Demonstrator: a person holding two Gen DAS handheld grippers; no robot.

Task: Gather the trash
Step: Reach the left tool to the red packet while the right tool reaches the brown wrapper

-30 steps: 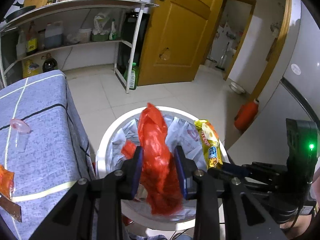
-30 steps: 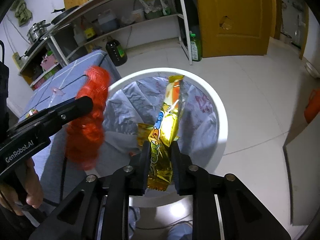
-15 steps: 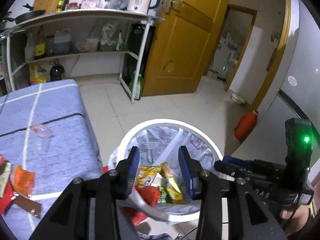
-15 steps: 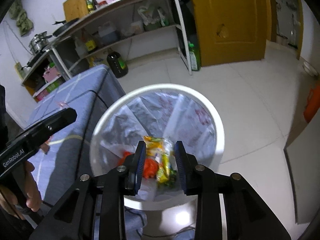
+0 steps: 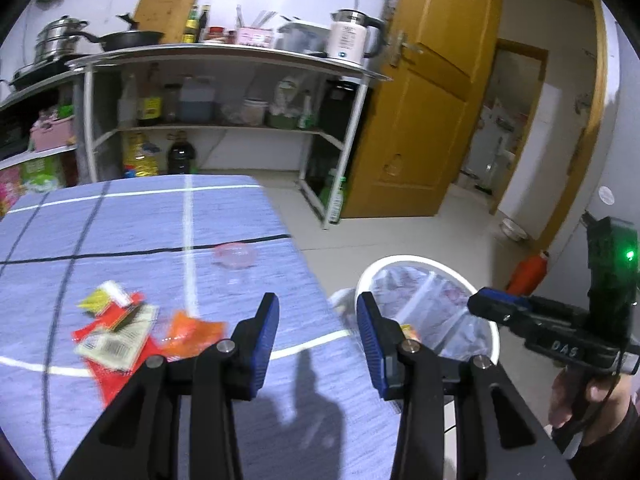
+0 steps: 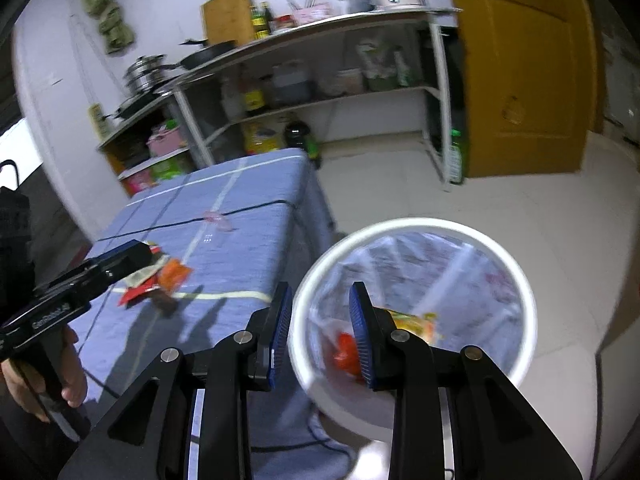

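While over table point(image 5: 120, 240), left tongs point(image 5: 317, 322) gape empty

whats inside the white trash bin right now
The white trash bin has a plastic liner, with a yellow snack wrapper and a red plastic bag lying in it. The right gripper covers part of the bottom, so anything beneath is hidden.

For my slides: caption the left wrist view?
Open left gripper over the table, facing leftover wrappers; lined bin beside.
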